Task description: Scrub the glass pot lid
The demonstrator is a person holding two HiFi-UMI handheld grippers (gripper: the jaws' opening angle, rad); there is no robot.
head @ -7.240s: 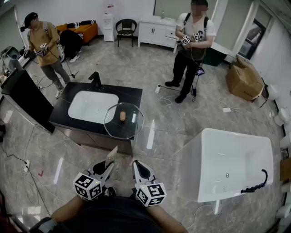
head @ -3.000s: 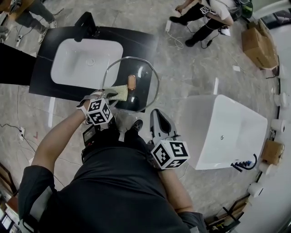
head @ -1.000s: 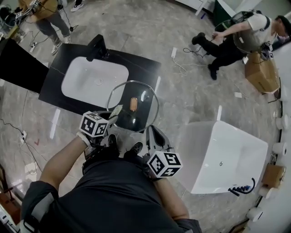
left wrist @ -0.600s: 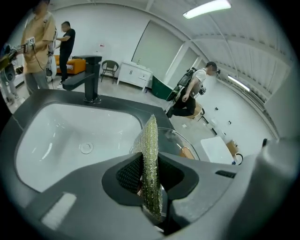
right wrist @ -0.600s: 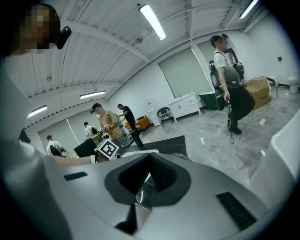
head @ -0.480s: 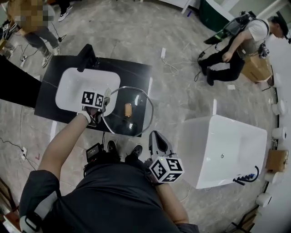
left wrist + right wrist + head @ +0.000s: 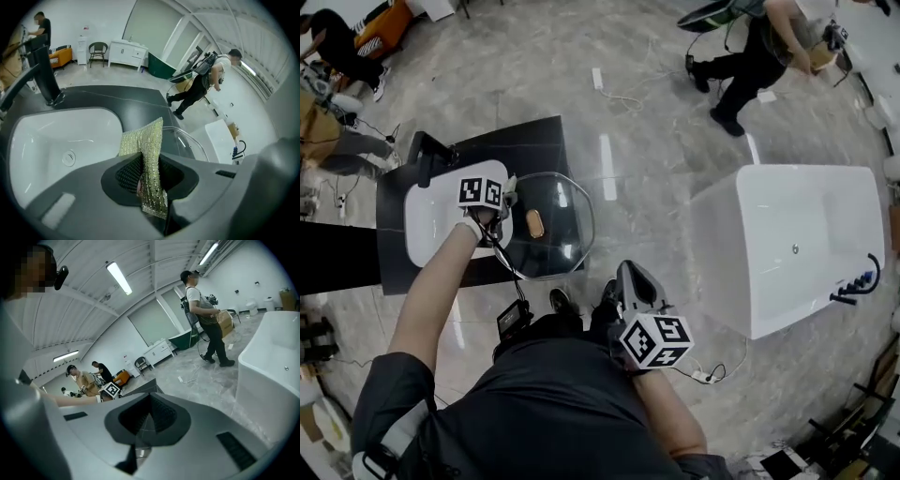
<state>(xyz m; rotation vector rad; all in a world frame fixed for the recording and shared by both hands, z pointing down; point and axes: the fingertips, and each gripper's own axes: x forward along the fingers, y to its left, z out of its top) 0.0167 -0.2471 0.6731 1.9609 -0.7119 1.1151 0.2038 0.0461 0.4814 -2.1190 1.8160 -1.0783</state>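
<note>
While our right gripper (image 7: 630, 277) stays low by our waist, jaws pressed together, our left gripper (image 7: 506, 192) keeps the scouring cloth (image 7: 145, 150) pinched at the left rim of the glass pot lid (image 7: 558, 234), which lies on the counter (image 7: 534, 141) beside the basin (image 7: 427, 239).

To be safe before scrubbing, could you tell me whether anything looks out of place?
The glass pot lid lies on the black vanity counter beside the basin, its right rim seemingly overhanging the counter's edge; a hard push might tip it off.
</note>
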